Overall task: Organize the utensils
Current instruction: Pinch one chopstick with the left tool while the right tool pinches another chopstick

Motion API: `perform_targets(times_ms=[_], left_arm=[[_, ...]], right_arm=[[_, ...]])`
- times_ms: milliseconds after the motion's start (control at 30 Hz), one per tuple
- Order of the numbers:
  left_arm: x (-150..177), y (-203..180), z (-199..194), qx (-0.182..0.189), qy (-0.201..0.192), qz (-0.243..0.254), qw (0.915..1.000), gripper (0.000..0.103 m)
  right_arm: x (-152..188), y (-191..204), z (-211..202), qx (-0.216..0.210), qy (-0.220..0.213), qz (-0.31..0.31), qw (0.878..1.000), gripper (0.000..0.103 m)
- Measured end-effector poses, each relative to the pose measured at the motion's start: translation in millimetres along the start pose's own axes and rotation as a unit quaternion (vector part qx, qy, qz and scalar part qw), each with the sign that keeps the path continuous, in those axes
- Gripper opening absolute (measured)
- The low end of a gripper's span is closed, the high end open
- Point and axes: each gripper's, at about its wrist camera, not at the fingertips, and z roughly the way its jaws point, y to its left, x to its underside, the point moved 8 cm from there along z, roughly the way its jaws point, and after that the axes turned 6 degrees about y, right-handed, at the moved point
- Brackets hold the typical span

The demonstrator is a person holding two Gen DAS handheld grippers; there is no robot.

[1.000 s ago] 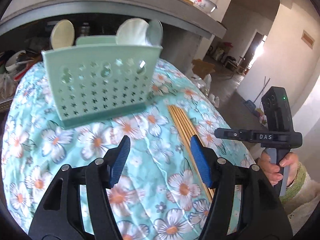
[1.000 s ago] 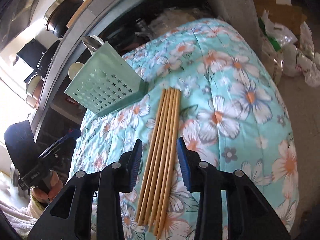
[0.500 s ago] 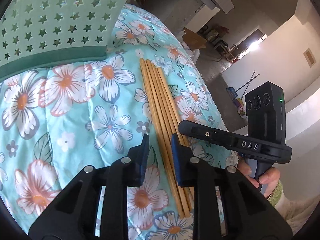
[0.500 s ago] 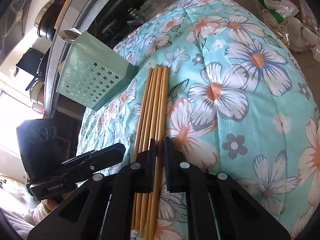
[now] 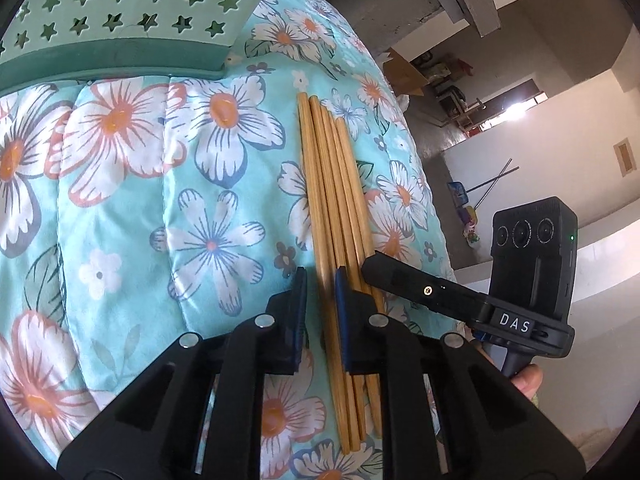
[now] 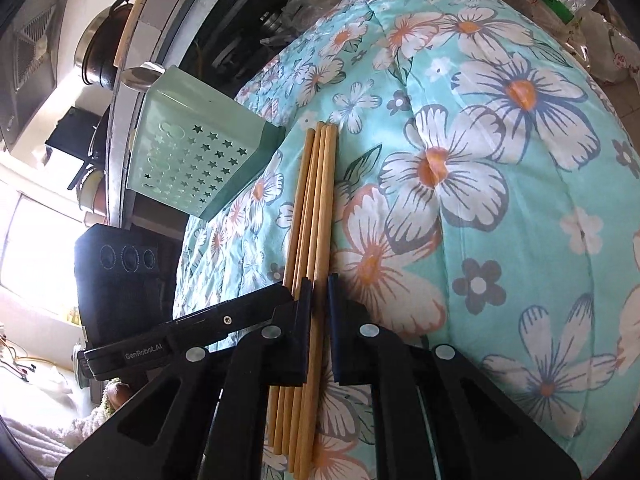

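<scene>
Nearest the lens, the left gripper (image 5: 321, 280) was seen closed down around the leftmost stick or two of a bundle of light wooden chopsticks (image 5: 335, 216), its blue pads narrowed to a slim gap with wood between them. The right gripper (image 6: 319, 288) was likewise pinched on what appeared to be a single stick at the right side of the same bundle (image 6: 310, 216). Both grips were placed at much the same point along the sticks, and the two tools were set close together, one's finger lying just beside the other's.

The chopsticks were laid side by side on a padded turquoise quilt printed with white and orange flowers (image 5: 160, 208). Beyond their far tips, a mint-green plastic utensil basket perforated with stars (image 6: 196, 152) was stood on the quilt, near the sticks but apart from them; a metal spoon bowl (image 6: 138, 76) was seen above its rim.

Several risks could be judged from this. Because only some sticks were gripped, neighbours might be dragged or scattered when a lift was made. A thin round stick held near one end might pivot and droop in the pads. The soft quilt might let the basket tip if it were struck by the tips. The two tools might also be knocked together.
</scene>
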Motion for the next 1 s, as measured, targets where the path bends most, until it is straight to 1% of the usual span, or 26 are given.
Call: perform_targets(times_ms=[100, 233, 367, 467, 533, 633, 700, 767, 867, 967, 1000], left_arm=[[0, 0, 1, 0.012, 0.000, -0.010, 0.9999, 0.007], [1, -2, -2, 0.012, -0.006, -0.013, 0.9998, 0.006], [4, 0, -9, 0.015, -0.012, -0.021, 0.9996, 0.005], [11, 2, -20, 0.016, -0.018, -0.026, 0.9994, 0.005], [17, 5, -30, 0.012, -0.022, -0.032, 0.9992, 0.005], [27, 10, -48, -0.009, -0.033, -0.033, 0.9989, 0.005], [34, 16, -60, -0.050, -0.046, -0.028, 0.9973, 0.005], [39, 20, -68, -0.092, -0.057, -0.011, 0.9941, 0.006], [41, 29, -69, -0.136, -0.053, 0.007, 0.9893, 0.006], [34, 29, -71, -0.146, -0.053, 0.015, 0.9878, 0.009], [29, 28, -72, -0.147, -0.054, 0.019, 0.9874, 0.013]], right_arm=[[-1, -1, -1, -0.009, -0.005, 0.008, 1.000, 0.007], [-1, -4, -6, -0.025, -0.009, 0.019, 0.999, 0.007], [0, -3, -8, -0.026, -0.010, 0.020, 0.999, 0.006], [4, -4, -12, -0.030, -0.004, 0.029, 0.999, 0.006], [8, -5, -16, -0.025, 0.000, 0.033, 0.999, 0.006], [16, -8, -24, -0.014, 0.005, 0.039, 0.999, 0.006], [21, -12, -28, 0.001, 0.006, 0.040, 0.999, 0.006], [23, -15, -31, 0.031, 0.004, 0.028, 0.999, 0.007], [22, -13, -29, 0.054, 0.006, 0.006, 0.998, 0.007], [14, -6, -29, 0.082, 0.004, -0.018, 0.996, 0.009], [9, -2, -30, 0.090, 0.001, -0.028, 0.996, 0.016]])
